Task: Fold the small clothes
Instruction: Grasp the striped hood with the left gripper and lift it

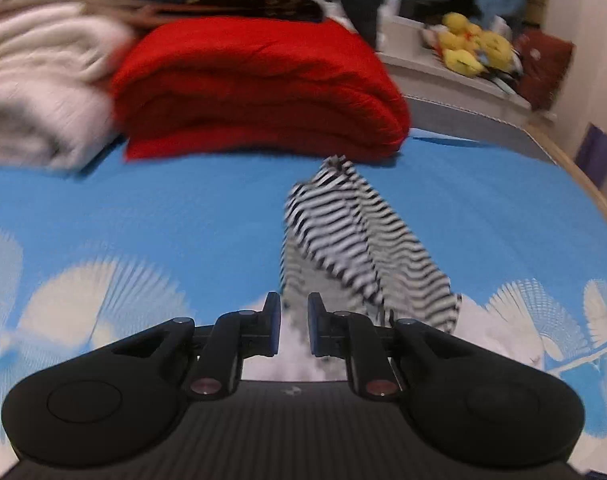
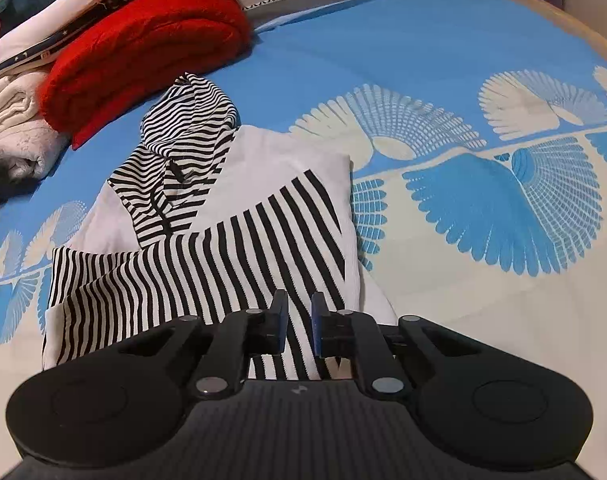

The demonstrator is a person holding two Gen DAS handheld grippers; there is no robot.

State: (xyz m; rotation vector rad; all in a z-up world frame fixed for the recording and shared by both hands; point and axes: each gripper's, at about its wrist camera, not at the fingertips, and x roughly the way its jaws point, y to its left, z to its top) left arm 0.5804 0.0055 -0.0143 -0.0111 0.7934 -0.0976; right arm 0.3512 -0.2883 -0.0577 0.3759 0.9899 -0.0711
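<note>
Both my grippers grasp the striped garment [image 2: 207, 248]. The left gripper [image 1: 294, 330] lifts it; the right gripper [image 2: 299, 326] clamps its hem.

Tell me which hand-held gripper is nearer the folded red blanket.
Left. The left hand-held gripper faces the red blanket just beyond the striped garment; the right hand-held gripper sits farther back.

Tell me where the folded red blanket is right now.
The red blanket lies at the upper left of the right wrist view, on the blue bedsheet, between the cream blanket and the striped garment.
</note>
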